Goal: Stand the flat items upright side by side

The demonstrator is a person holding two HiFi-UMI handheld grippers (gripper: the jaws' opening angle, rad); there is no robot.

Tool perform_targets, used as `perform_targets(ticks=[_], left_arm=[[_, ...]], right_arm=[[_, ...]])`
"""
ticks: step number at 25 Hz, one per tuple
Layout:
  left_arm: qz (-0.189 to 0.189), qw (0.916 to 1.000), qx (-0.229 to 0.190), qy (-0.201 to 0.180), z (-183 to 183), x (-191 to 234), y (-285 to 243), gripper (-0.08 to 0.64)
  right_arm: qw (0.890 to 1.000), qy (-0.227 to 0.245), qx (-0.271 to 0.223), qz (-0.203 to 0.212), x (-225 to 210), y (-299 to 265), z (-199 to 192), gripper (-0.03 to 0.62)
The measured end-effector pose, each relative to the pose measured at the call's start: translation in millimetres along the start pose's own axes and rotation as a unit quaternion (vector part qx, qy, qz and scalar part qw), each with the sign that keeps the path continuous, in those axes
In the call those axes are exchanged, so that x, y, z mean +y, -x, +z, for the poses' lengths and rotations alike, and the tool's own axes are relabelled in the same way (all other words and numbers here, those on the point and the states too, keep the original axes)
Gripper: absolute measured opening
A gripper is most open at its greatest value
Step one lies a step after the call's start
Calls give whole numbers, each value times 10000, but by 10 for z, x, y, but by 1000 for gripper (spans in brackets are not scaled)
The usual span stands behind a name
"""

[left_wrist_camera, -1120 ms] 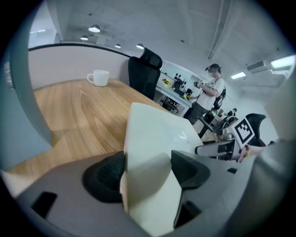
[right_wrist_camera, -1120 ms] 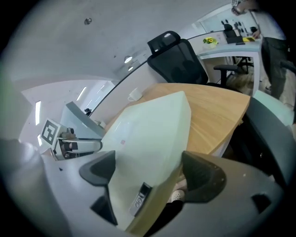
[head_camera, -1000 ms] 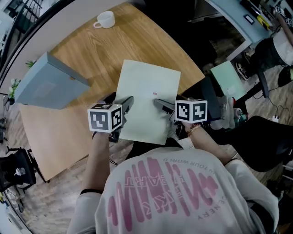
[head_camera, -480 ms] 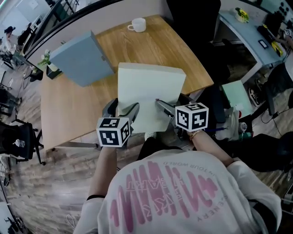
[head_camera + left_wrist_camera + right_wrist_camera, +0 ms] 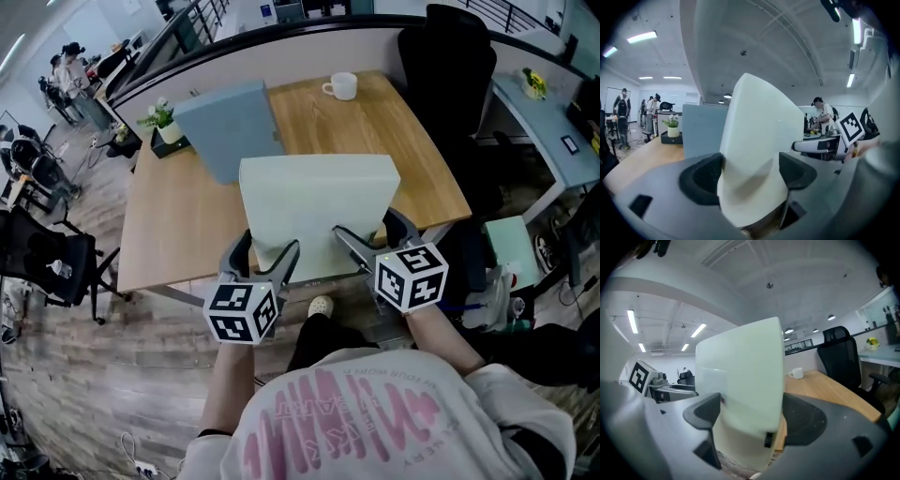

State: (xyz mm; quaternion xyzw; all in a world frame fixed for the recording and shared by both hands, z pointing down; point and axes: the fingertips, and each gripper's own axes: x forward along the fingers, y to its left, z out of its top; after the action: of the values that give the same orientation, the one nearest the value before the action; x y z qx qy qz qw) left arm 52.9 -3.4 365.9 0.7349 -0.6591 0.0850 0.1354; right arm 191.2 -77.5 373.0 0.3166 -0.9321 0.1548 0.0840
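Left hand-held gripper (image 5: pixel 267 246): jaws are opening around the lower left part of the pale green board (image 5: pixel 314 202); one pad is touching it, the other is standing just clear.
Right hand-held gripper (image 5: pixel 366 225): is pinching the board's lower right part.
Pale green board: is standing nearly upright at the near edge of the tabletop (image 5: pixel 178 225).
Blue-grey board (image 5: pixel 230 127): is standing upright behind it, apart.

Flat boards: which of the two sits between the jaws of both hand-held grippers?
The pale green board, at the table's near edge; the blue-grey board stands farther back, beside the potted plant.
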Motion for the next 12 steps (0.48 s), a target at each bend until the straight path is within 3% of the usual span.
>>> perform_targets(ticks=[6,12], left_arm=[[279,9996,-55,-82,63,422,201,388],[345,9994,-49,-71,177,1102,228,388]], right_arm=[[9993,278,-62,258,373,-340,156,413],[9989,312,4,339,742,-945,287,413]])
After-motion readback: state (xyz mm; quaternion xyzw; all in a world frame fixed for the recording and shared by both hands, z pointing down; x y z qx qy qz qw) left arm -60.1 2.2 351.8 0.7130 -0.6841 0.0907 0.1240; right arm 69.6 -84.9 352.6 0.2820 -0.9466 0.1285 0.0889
